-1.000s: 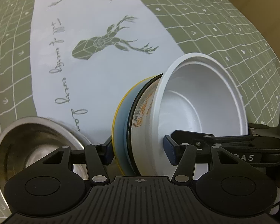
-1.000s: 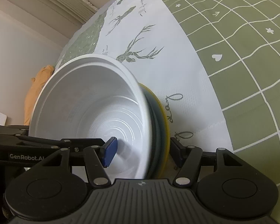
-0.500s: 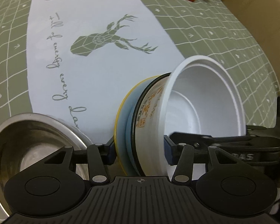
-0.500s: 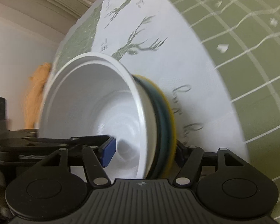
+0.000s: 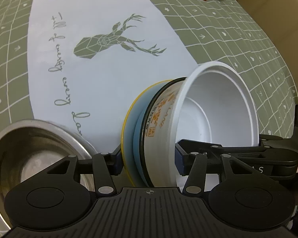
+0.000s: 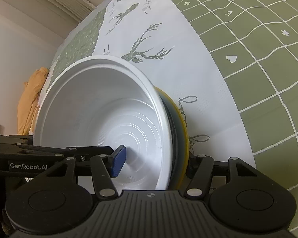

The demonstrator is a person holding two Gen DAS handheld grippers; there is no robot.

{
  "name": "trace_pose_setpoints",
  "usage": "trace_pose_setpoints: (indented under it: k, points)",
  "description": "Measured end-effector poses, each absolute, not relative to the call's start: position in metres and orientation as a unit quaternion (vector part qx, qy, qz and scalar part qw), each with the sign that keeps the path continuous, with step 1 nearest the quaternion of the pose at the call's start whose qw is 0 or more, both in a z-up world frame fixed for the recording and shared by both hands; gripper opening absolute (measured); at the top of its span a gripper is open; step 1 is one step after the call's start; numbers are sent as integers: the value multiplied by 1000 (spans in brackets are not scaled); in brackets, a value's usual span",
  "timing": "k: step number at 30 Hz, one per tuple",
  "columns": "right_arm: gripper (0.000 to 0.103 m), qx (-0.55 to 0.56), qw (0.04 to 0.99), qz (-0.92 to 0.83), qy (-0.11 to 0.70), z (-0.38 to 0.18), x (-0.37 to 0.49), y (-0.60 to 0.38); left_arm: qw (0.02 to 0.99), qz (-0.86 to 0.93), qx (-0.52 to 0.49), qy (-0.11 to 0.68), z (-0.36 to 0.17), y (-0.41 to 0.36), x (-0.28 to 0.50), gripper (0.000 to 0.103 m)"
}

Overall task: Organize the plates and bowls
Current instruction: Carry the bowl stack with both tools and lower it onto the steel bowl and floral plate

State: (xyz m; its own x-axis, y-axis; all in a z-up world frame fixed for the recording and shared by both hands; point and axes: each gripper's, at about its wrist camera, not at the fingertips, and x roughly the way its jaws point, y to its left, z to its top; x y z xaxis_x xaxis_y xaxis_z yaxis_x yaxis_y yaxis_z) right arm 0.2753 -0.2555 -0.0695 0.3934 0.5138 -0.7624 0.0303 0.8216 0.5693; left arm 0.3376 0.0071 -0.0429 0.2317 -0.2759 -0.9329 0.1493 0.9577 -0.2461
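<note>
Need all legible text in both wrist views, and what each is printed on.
"GenRobot.AI": white print on the left hand-held gripper, seen from the right wrist.
"AS": tail of a partly hidden word on the right hand-held gripper, seen from the left wrist.
"LANE": orange print on the white plastic bowl's side; the orange characters beside it are not readable.
Grey cursive on the white deer-print table runner: not reliably readable.

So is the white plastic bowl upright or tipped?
Tipped on its side: the white plastic bowl has its opening facing sideways, nested against a yellow-rimmed plate.
</note>
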Motion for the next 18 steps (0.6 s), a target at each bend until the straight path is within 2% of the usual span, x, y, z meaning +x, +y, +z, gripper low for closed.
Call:
trace_pose_setpoints:
  k: [18]
  points:
    - [60,267,778,119,557,-54,283,-246,779,-141,-87,604,-32,19,341,54]
